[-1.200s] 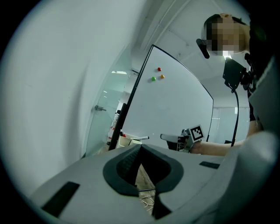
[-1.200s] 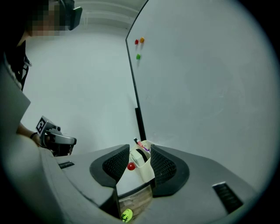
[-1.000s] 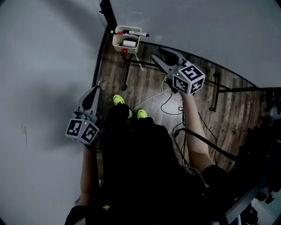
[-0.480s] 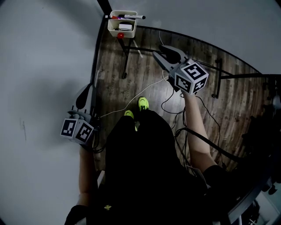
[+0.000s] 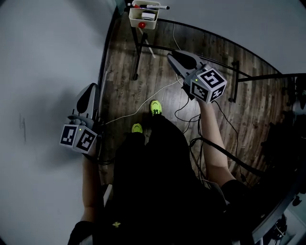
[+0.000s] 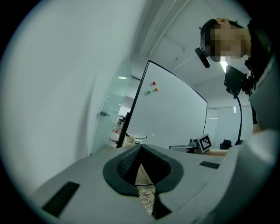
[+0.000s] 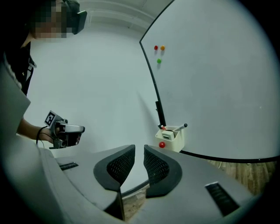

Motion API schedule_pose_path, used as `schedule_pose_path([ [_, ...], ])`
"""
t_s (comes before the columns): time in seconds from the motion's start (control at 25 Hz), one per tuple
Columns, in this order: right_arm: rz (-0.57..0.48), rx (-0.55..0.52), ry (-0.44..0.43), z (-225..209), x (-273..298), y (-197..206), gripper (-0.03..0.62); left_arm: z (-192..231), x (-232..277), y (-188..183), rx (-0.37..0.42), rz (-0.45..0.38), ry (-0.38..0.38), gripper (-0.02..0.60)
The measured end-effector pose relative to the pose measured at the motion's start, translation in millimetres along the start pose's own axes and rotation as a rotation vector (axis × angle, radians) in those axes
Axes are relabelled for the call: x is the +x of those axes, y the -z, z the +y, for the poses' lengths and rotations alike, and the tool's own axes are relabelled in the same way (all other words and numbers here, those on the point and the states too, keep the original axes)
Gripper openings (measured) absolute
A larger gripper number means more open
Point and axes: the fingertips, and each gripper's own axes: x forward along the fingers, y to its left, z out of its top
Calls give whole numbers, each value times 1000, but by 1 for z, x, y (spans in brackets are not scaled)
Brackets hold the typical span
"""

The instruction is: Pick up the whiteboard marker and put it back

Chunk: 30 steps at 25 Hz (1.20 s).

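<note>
A whiteboard marker point(image 5: 155, 6) lies across the top of a cream tray point(image 5: 146, 18) mounted at the whiteboard's lower corner; the tray point(image 7: 173, 139) and marker point(image 7: 180, 127) also show far ahead in the right gripper view. My right gripper point(image 5: 172, 57) hangs over the wood floor, well short of the tray. Its jaws point(image 7: 139, 151) have just been closing and stand open by a narrow gap with nothing between them. My left gripper point(image 5: 90, 88) is beside the grey wall, its jaws point(image 6: 140, 148) shut and empty.
The whiteboard point(image 7: 218, 78) carries small coloured magnets point(image 7: 158, 48), and a red magnet point(image 7: 162, 145) sits on the tray's front. Black stand legs point(image 5: 137, 52) and loose cables point(image 5: 184, 112) cross the floor. The person's bright green shoes point(image 5: 155, 106) are below.
The tray has slid toward the picture's top edge and the feet have stepped. My left gripper drifted left along the wall. The right jaws look narrower.
</note>
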Motion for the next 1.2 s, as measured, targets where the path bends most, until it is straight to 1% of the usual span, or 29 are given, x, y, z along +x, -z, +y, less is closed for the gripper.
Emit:
schedule_pose_path([
  [0.2, -15, -12, 6, 55, 0, -3, 63, 12, -41, -1, -15, -14, 25, 32],
  [0.32, -22, -28, 19, 86, -4, -6, 61, 9, -57, -1, -18, -23, 65, 32],
  [0.4, -28, -43, 37, 102, -9, -9, 46, 3, -62, -2, -15, -31, 102, 32],
  [0.48, -40, -48, 53, 117, -14, -14, 14, -2, -66, -4, -11, -42, 140, 32],
  [0.6, -58, -52, 70, 139, -21, -20, 14, -13, -70, -5, 7, -45, 206, 32],
  [0.72, -50, -88, 90, 162, -27, -23, 12, -24, -75, -5, 25, -38, 265, 32],
  [0.92, -40, -124, 109, 198, -39, -20, 12, -36, -86, 0, 13, -26, 345, 31],
  [1.04, -29, -115, 119, 216, -43, -11, 12, -42, -91, 5, 2, -14, 379, 31],
  [1.2, -25, -115, 117, 236, -48, -9, 11, -49, -97, 6, -2, -9, 395, 32],
])
